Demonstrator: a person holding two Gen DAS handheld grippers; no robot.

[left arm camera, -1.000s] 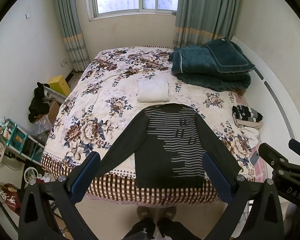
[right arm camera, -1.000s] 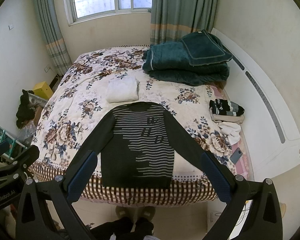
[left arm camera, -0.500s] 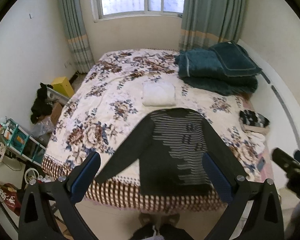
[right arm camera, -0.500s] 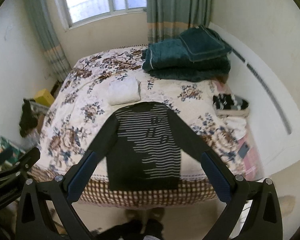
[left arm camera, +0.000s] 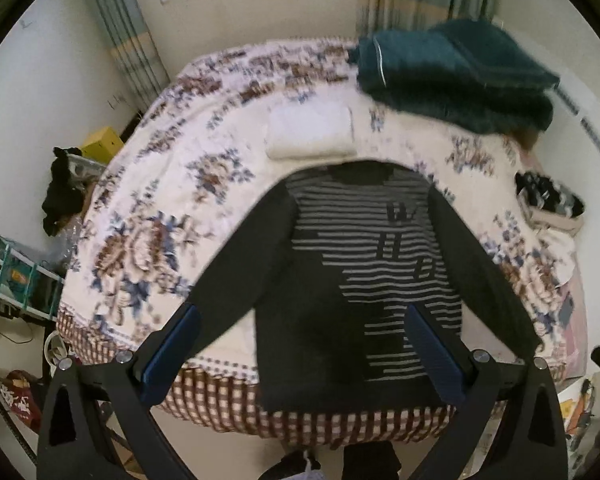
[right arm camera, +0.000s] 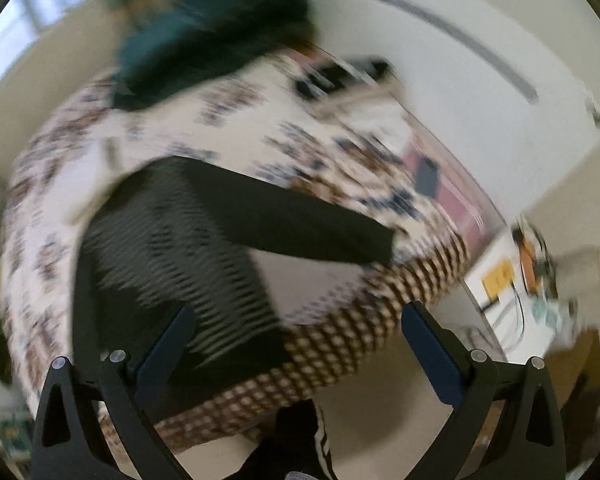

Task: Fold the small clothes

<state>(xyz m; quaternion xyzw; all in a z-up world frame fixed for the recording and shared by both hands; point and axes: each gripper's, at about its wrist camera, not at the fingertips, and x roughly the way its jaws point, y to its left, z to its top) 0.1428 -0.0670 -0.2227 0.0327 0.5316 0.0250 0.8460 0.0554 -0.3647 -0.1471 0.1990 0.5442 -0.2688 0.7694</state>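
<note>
A dark sweater with grey stripes lies spread flat, sleeves out, at the near edge of the floral bed. Its hem hangs over the checked bed skirt. My left gripper hovers open above the sweater's lower half, nothing between its fingers. The right wrist view is blurred: my right gripper is open and empty over the bed's near right corner, with the sweater to its left and one sleeve stretched toward the bed edge.
A folded white garment lies beyond the sweater's collar. Teal blankets are stacked at the bed's far right, small clothes piled at the right edge. A phone rests on the bed. Clutter lines the floor at left; a person's feet show below.
Both grippers have moved down and closer to the bed. The right gripper has swung sharply to the right, blurring its view. The sweater has not moved.
</note>
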